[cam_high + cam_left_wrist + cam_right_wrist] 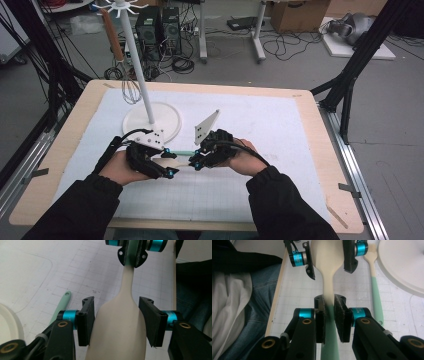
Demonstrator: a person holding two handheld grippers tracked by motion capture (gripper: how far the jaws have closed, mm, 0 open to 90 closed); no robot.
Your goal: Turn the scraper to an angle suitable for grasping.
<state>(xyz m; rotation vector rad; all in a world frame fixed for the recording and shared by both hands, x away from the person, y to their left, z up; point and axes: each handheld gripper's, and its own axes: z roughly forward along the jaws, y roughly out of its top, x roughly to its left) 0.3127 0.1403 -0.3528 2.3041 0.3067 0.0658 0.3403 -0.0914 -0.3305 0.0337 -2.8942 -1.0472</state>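
The tabletop [320,165], under a white gridded mat [260,125], carries one clear landmark: the round white stand base [167,122] with its tall pole, from which a whisk [131,90] hangs on the far side. Just in front of that base, on the person's side, the two hands meet, and between them a cream-bladed spatula with a mint-green handle [117,325] is held above the mat. The right tool [329,320] has its jaws clamped together on the neck where cream turns to green; the left tool [116,322] stands with its jaws apart on either side of the broad blade, a gap showing on the right pad, so it looks not yet closed. A second utensil, a mint-handled brush [374,287], lies flat on the mat between the held spatula and the base. The spatula looks light, with a stiff slim handle and a smooth silicone-like blade that would probably flex and could slide between hard pads. The neck or handle seems the surest hold, being narrow and rigid; a pinch across the blade's flat should work if gentle, since squeezing its edges may bend it.
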